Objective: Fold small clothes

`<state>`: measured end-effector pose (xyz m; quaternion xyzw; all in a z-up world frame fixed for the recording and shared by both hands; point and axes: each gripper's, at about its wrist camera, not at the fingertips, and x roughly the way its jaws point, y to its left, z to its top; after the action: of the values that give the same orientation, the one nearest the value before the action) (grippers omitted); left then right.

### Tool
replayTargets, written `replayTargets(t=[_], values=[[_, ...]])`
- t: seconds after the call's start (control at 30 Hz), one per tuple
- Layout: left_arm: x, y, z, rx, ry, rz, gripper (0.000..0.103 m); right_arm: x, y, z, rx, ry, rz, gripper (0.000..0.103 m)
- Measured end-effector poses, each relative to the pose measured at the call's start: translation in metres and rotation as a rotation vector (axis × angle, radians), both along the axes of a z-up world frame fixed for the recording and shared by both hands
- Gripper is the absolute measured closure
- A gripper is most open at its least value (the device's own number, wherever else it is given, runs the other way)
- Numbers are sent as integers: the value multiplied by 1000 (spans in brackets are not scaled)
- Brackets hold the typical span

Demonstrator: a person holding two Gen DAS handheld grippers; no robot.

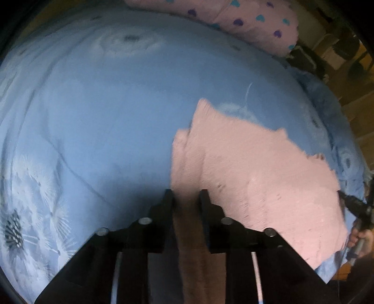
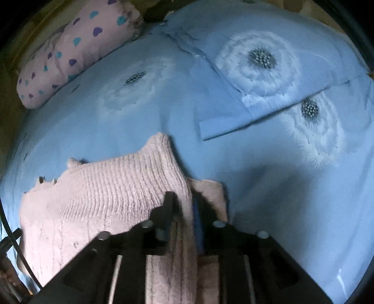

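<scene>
A small pink knitted garment (image 1: 257, 177) lies on a blue bedsheet (image 1: 116, 112). In the left wrist view my left gripper (image 1: 186, 194) is shut on the garment's left edge, cloth running back between the fingers. The right gripper (image 1: 357, 205) shows at the garment's far right edge, with a hand behind it. In the right wrist view the ribbed pink garment (image 2: 98, 198) spreads to the left, and my right gripper (image 2: 185, 198) is shut on its folded right edge, with a pink layer lying under the jaws.
A pink pillow with purple and teal hearts (image 1: 245, 21) lies at the far edge of the bed, also in the right wrist view (image 2: 70, 53). A blue dandelion-print pillow (image 2: 268, 65) lies at the upper right. The bed's edge (image 1: 332, 112) is at the right, with furniture beyond.
</scene>
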<state>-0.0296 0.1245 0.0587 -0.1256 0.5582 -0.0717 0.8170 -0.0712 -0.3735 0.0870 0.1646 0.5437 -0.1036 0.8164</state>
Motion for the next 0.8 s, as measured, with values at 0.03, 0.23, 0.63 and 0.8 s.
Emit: replayTargets(t=[0.03, 0.23, 0.63, 0.8], values=[[-2, 2, -1, -6, -2, -1, 96, -1, 1, 2, 2, 0, 8, 58], [-36, 16, 27, 9, -117, 44, 95, -23, 18, 34, -49, -56, 82, 51], [-125, 59, 5, -530, -19, 253, 67, -132, 15, 43, -221, -107, -243, 29], [-125, 58, -11, -631, -3, 303, 67, -175, -17, 14, 214, -238, -432, 29]])
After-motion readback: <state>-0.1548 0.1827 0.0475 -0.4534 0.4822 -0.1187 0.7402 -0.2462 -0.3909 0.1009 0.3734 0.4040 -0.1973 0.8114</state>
